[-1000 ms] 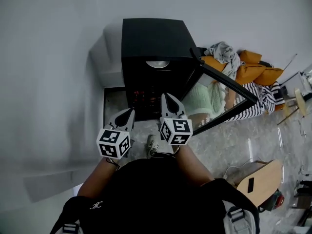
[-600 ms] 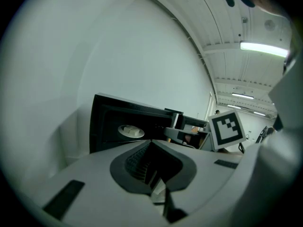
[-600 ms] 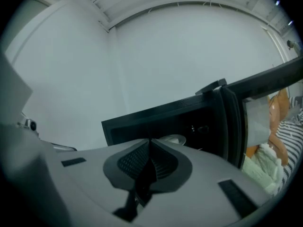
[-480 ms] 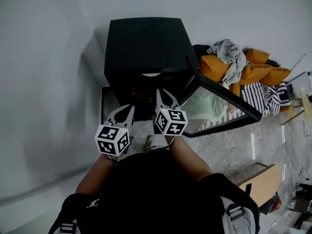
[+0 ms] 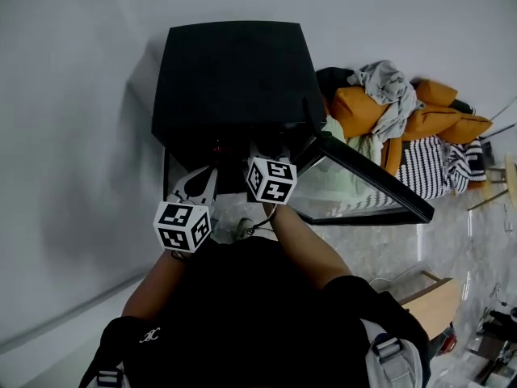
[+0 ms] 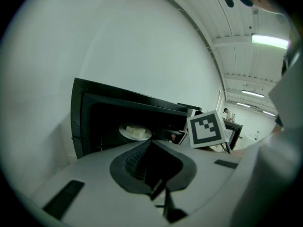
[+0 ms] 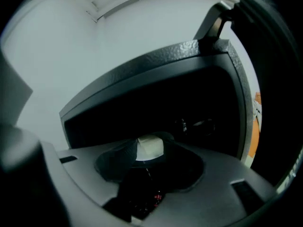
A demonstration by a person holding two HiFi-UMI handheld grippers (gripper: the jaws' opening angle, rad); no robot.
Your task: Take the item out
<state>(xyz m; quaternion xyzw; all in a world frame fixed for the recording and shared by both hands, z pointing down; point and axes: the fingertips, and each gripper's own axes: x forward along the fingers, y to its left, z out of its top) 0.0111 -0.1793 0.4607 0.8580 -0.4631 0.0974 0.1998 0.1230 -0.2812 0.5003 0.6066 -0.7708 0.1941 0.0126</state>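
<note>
A black box-like oven (image 5: 230, 71) stands on the floor with its glass door (image 5: 363, 176) swung open to the right. Inside it, a white plate (image 6: 135, 132) carries pale blocks (image 6: 138, 130). My right gripper (image 5: 260, 152) reaches into the dark opening. Its jaws are opening, and the pale item (image 7: 150, 146) shows between their tips (image 7: 149, 150) without being pressed. My left gripper (image 5: 212, 170) hangs just outside the opening, left of the right one. In its own view its jaws (image 6: 147, 143) are shut with nothing in them.
A heap of clothes and orange cushions (image 5: 396, 103) lies right of the oven, with striped fabric (image 5: 440, 164) beside it. A white wall (image 5: 73, 136) runs along the left. A wooden board (image 5: 412, 291) lies at lower right. My shoe (image 5: 242, 229) is near the oven's front.
Both grippers moved forward toward the oven. The right one went from in front of the opening into it. The left one came up to the opening's edge.
</note>
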